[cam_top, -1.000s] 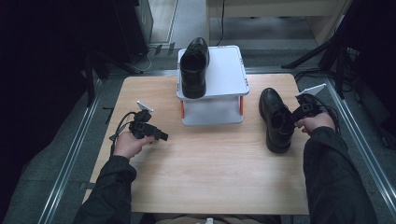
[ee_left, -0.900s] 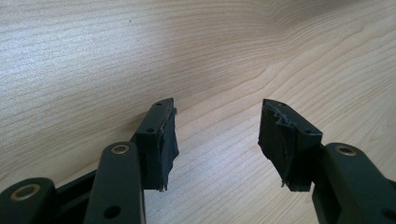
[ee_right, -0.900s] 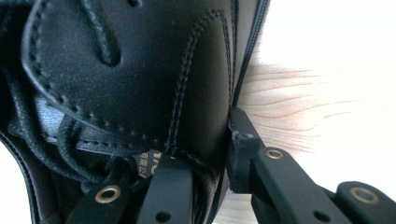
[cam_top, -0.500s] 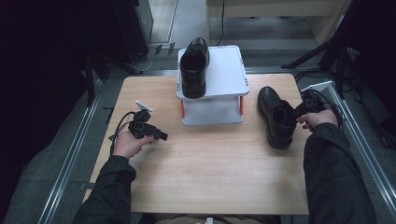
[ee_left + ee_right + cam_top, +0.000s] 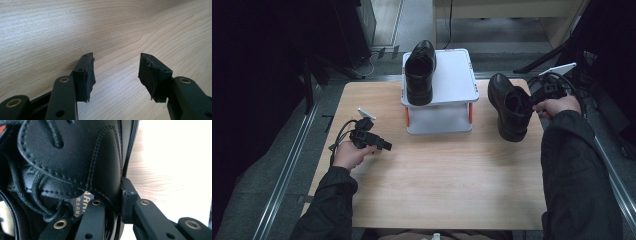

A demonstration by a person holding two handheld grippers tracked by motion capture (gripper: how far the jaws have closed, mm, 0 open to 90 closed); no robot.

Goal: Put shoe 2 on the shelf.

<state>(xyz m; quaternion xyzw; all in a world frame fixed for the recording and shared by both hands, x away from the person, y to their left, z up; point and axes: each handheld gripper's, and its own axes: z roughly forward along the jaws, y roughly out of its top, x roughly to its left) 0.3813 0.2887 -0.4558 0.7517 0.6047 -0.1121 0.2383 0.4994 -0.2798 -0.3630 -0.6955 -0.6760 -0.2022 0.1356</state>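
The right hand-held gripper (image 5: 532, 100) pinches the black shoe's (image 5: 508, 107) side wall, tilted off the table (image 5: 452, 170); the left hand-held gripper (image 5: 384, 146) rests spread.

Jaws clamp the black shoe's (image 5: 75, 157) side wall, above the wooden table (image 5: 150, 180).

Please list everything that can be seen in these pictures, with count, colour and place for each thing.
shoe on the stand: one, black, on the left half of the stand's top shelf.
held shoe: one, black, at the table's right side, tilted.
stand: one, white with orange posts, two levels, at the table's far middle.
table: one, light wood, under everything.
left gripper: one, black, open above bare wood at the table's left.
right gripper: one, black, shut on the held shoe's side wall.
sleeves: two, dark, coming in from the bottom.
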